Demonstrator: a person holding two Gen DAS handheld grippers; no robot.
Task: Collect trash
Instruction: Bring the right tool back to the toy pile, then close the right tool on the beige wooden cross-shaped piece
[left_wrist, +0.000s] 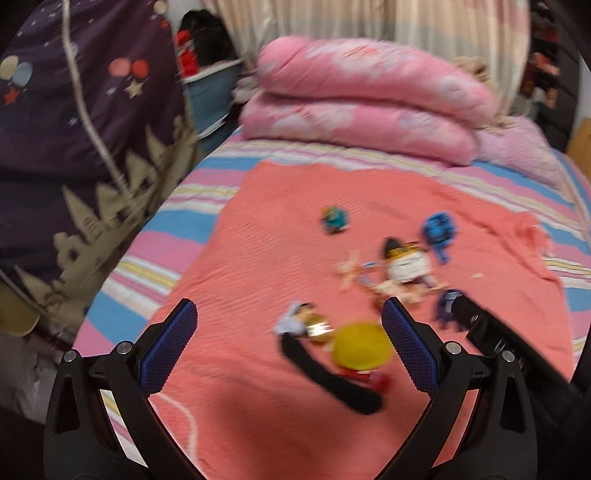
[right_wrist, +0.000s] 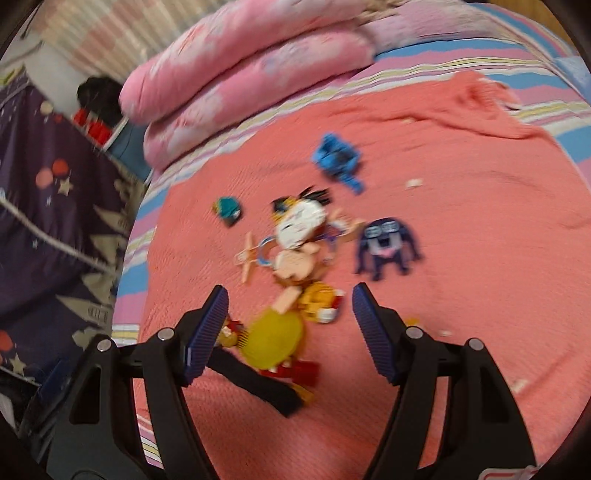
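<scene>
Now | left gripper (left_wrist: 289, 341) jaws spread, empty | right gripper (right_wrist: 290, 328) jaws spread, empty | both over yellow round piece (right_wrist: 273, 341) on coral blanket (right_wrist: 461, 258)

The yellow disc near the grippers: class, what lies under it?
The yellow disc rests on a black strap and red pieces, all on the salmon blanket. Whatever sits directly beneath its centre is covered, and blur hides finer detail.
</scene>
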